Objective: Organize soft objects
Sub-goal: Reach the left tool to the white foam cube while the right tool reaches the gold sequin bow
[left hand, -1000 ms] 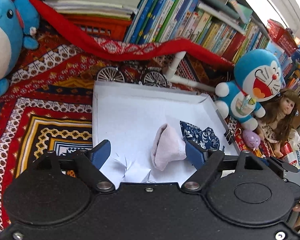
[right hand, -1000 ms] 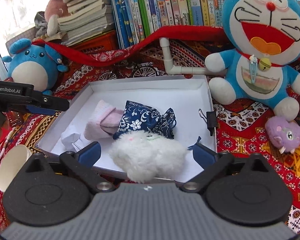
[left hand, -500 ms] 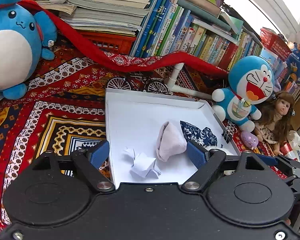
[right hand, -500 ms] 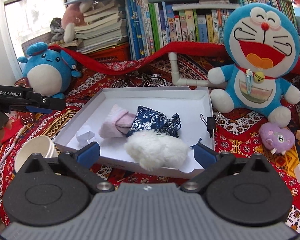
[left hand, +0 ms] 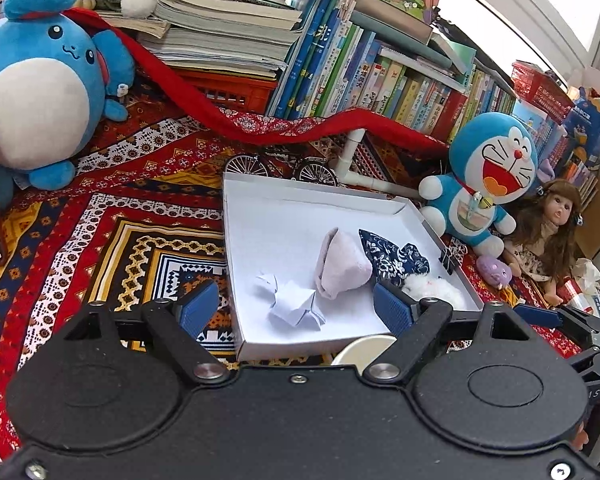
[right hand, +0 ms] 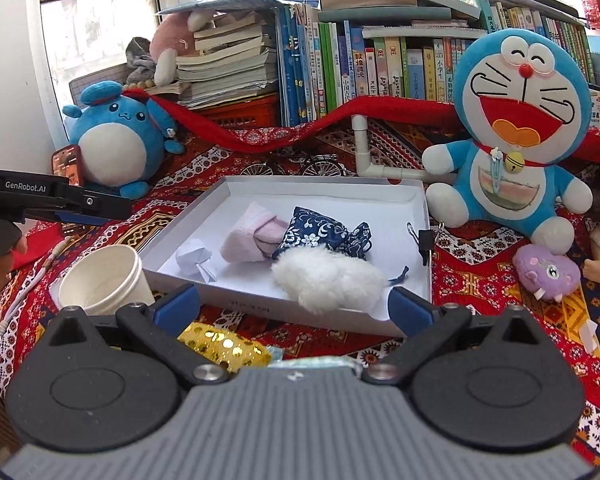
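Observation:
A shallow white box (right hand: 392, 196) (left hand: 300, 196) lies on the patterned cloth. Inside it are a folded pink cloth (right hand: 246, 236) (left hand: 340, 266), a blue floral pouch (right hand: 320, 232) (left hand: 392, 258), a white fluffy toy (right hand: 328, 280) (left hand: 436, 290) and a white paper figure (right hand: 194, 258) (left hand: 294, 300). My left gripper (left hand: 296, 308) hangs open over the box's near edge with nothing between its blue pads. My right gripper (right hand: 294, 306) is open too, just short of the box's near wall, empty. In the right wrist view the left gripper (right hand: 80, 210) shows from the side at far left.
A white paper cup (right hand: 100, 280) stands left of the box. A gold sequin item (right hand: 224, 346) lies under my right gripper. A blue cat plush (right hand: 516, 132), a round blue plush (right hand: 116, 140), a purple plush (right hand: 548, 272), a doll (left hand: 552, 220), a model bicycle (left hand: 280, 166) and books surround the box.
Both grippers have drawn back from the box, staying open and empty. The box now sits farther away in both views, and the cup and gold item have come into sight.

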Available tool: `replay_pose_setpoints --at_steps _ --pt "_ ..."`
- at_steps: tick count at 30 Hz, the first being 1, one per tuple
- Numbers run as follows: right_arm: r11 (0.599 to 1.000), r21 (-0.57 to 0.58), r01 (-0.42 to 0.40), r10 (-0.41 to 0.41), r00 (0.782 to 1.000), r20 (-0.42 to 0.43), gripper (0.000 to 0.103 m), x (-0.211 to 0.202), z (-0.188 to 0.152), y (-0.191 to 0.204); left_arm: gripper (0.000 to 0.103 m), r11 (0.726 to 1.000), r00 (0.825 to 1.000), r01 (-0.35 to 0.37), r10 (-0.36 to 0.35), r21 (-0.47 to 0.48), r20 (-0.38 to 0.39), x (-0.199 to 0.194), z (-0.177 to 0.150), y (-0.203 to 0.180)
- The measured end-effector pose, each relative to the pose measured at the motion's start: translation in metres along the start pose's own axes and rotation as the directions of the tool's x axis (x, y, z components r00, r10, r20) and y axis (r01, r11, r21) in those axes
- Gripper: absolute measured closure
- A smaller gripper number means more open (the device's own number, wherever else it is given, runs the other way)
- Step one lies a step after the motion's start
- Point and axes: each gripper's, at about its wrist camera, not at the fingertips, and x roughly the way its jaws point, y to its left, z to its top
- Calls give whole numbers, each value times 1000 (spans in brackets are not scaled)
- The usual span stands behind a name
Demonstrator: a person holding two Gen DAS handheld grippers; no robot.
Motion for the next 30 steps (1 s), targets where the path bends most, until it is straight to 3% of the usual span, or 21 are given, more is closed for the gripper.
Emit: replay_pose_setpoints --at_steps 13,30 --pt "998 -61 -31 31 1000 4 0 -11 -12 17 17 1000 1000 -10 10 -1 16 -22 -18 6" --pt "979 -173 -106 100 994 -39 0 -17 -39 54 15 993 990 -121 120 5 71 -52 -63 26"
